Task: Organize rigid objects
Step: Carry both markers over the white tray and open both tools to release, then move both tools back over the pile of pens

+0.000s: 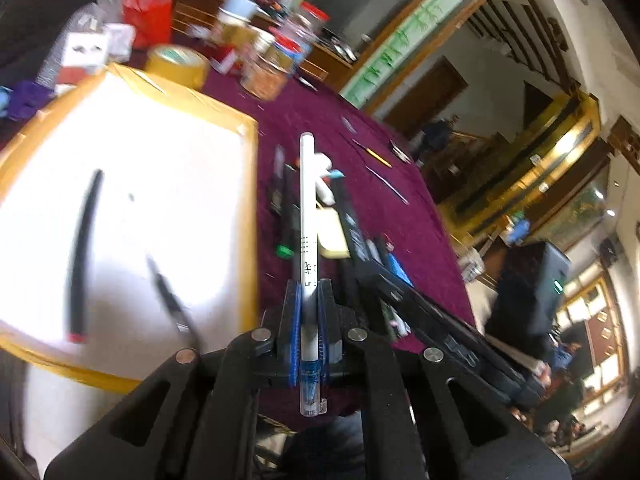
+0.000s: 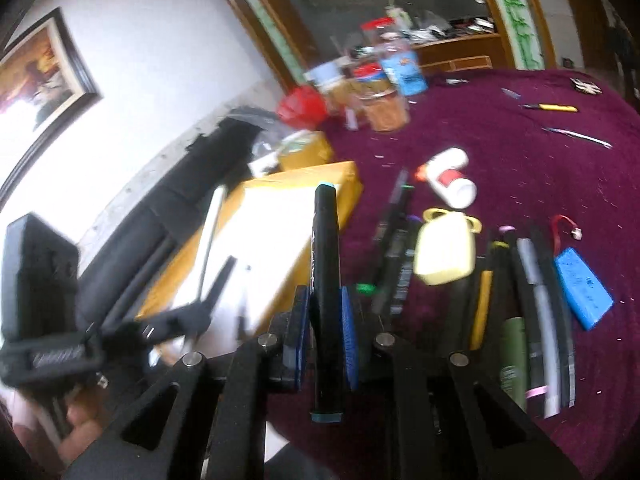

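I have the left gripper (image 1: 308, 300) clamped on a white pen (image 1: 307, 216), the right gripper (image 2: 326, 312) on a black marker (image 2: 326, 280); beside the yellow-rimmed tray (image 2: 320, 176), loose pens (image 2: 532, 320) clutter the purple cloth (image 2: 520, 184).

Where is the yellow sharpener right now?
In the right wrist view the yellow sharpener lies on the purple cloth, right of centre, between a row of dark pens and the blue battery, just below the white glue bottle.

Bright, motion-blurred, fisheye-warped edges.
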{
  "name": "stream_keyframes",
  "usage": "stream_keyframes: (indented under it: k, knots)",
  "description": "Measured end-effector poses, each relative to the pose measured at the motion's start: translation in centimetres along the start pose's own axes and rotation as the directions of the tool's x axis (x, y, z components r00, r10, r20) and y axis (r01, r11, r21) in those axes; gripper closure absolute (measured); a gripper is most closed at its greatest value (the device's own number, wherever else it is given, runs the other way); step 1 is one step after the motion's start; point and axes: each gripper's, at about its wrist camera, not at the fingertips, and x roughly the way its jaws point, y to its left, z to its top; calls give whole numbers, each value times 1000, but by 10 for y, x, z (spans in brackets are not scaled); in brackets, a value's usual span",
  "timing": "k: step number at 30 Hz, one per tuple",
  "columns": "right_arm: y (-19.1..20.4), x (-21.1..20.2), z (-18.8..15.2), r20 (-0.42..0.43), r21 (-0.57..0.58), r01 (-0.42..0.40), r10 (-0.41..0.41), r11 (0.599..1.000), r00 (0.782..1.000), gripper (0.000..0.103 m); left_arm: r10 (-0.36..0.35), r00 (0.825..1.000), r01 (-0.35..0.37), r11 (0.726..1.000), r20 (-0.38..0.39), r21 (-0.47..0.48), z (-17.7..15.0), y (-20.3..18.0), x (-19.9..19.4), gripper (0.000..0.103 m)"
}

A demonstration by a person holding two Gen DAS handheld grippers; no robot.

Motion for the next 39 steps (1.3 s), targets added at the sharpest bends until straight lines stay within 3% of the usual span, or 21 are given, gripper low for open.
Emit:
stream_keyframes:
  k: [2,7,12,18,25,27,29,31,33,36,38,39]
  knots:
    - [19,4,0,-15,-35,-27,26,999,1000,89,61,998,-61,998,30,1,7,7,-11,98]
    - [60,35,-3,-76,-146,-54,43,988,996,89,222,973,-221,975,59,-20,23,40,-26,98]
    - [83,75,-3,-134,-216,-37,7,976,991,89,366,930,-364,929,25,-62,27,81,-24,98]
    - [97,122,0,-178,-299,48,-105,953,978,89,417,906,-421,905,-65,-56,25,111,-2,98]
    - [106,147,-12,-210,-384,140,-234,913,949,89,477,868,-481,877,-139,4,21,114,14,98]
    - [108,148,-13,-206,-394,155,-251,906,946,89,478,868,-481,877,-134,13,22,113,14,97]
    - [109,147,-12,-208,-392,157,-253,907,945,88,451,882,-454,891,-132,10,21,114,14,94]
    - [106,144,-11,-203,-375,163,-252,913,946,86,422,898,-425,905,-123,-1,21,116,11,83]
    - [101,134,-8,-188,-334,142,-213,932,959,76,408,907,-413,910,-104,-29,20,116,5,69]
    - [95,105,-4,-125,-273,75,-112,959,986,59,401,915,-402,914,-33,-52,14,106,-9,65]
    - [85,78,-6,-61,-242,40,-57,969,997,55,399,917,-398,916,16,-40,10,93,-15,60]
    - [81,69,-8,-46,-229,31,-42,973,998,53,393,919,-391,919,43,-44,6,83,-18,51]
